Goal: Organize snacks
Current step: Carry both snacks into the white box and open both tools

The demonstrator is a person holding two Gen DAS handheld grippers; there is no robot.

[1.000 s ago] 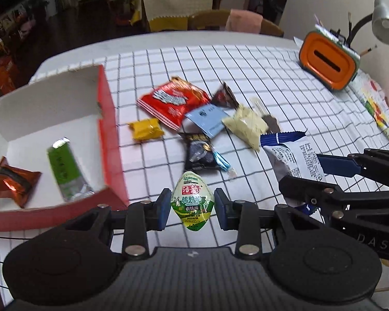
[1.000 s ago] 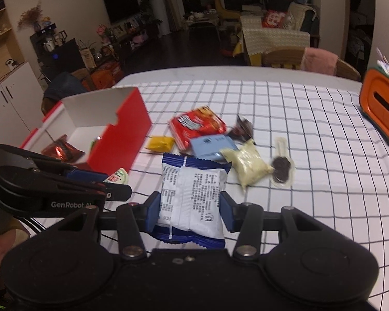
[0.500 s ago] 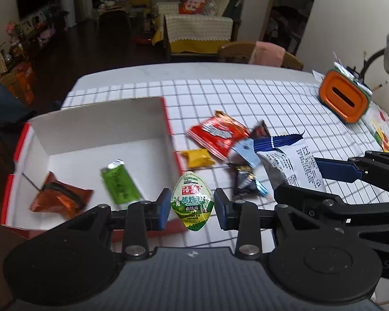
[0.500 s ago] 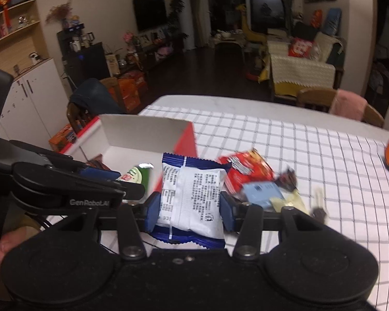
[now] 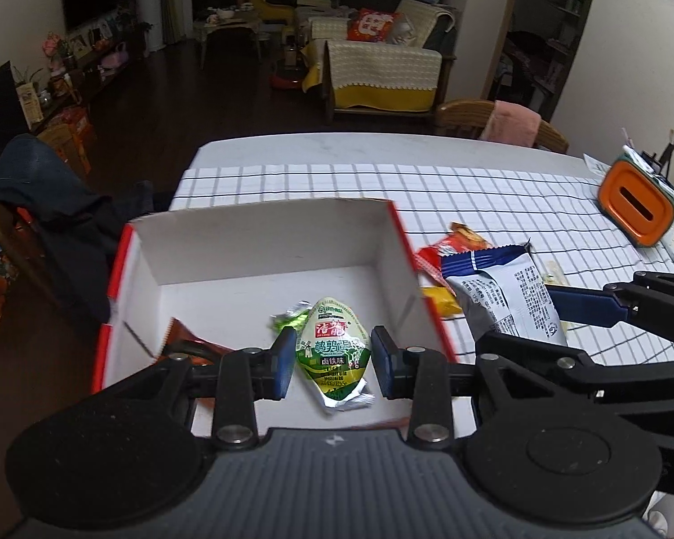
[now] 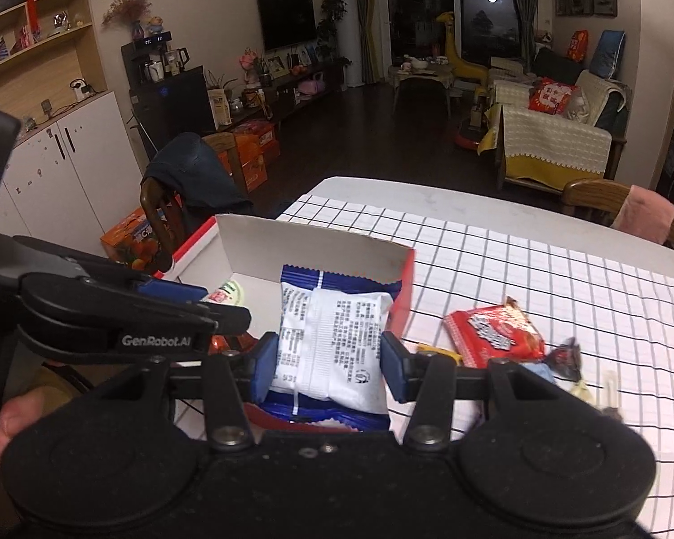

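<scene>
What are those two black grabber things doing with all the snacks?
A person is tidying snacks into a red and white box. The left hand-held gripper is over the box with a green egg-shaped packet between its fingers, though there seem to be small gaps at both sides. The right hand-held gripper pinches a blue and white packet at the box's edge. More snacks wait on the checked tablecloth.
</scene>
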